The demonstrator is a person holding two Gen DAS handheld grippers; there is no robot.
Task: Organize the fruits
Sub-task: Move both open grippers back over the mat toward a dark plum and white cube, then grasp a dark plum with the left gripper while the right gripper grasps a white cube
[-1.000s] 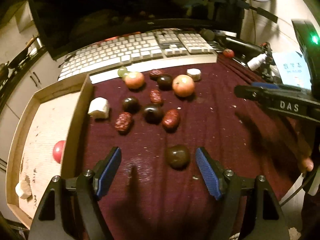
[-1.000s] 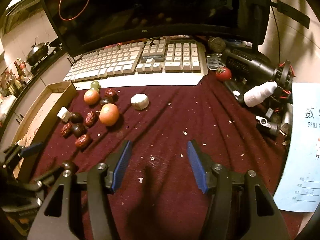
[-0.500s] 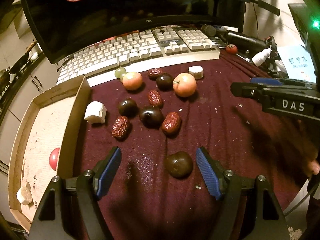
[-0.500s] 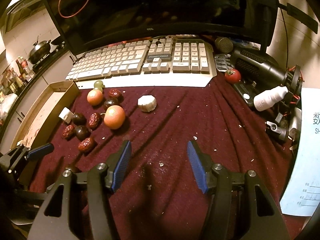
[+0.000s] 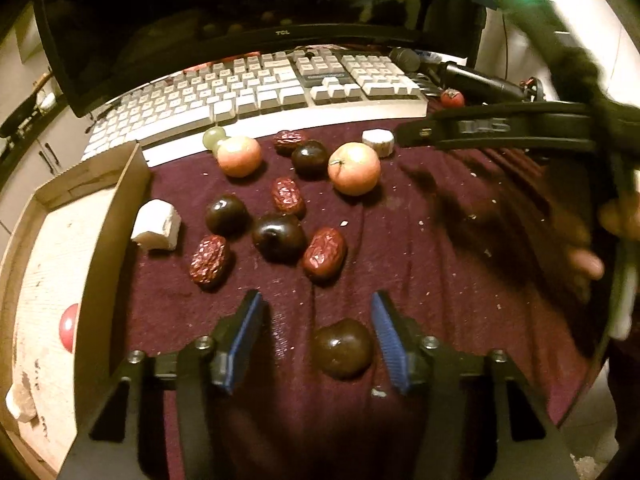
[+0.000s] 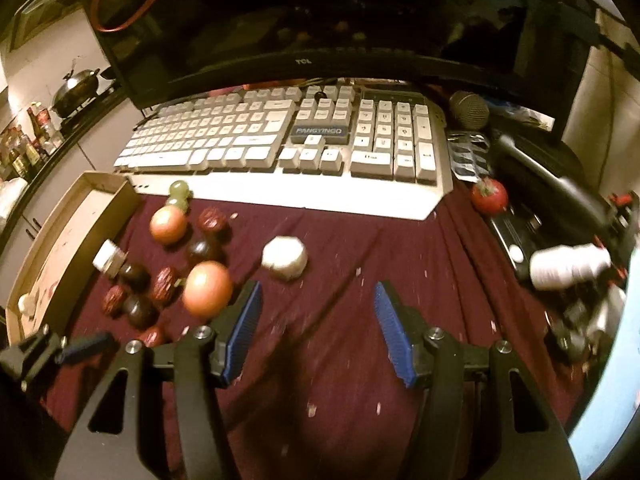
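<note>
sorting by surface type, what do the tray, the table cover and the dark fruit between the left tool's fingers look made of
Tray: looks like brown cardboard, matte, with thin folded walls.
Table cover: maroon cloth, napped and creased.
Dark fruit: smooth glossy skin with highlights; real or imitation is unclear.

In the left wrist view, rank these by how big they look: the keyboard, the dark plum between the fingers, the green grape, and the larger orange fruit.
1. keyboard
2. dark plum, enlarged by nearness
3. orange fruit, close to the plum, unsure
4. green grape

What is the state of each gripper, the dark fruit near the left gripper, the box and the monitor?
Left gripper: jaws just closing, not yet pressing.
Dark fruit: on the cloth, between the jaws.
Right gripper: open, empty.
Box: open, red ball inside.
Monitor: off.
</note>
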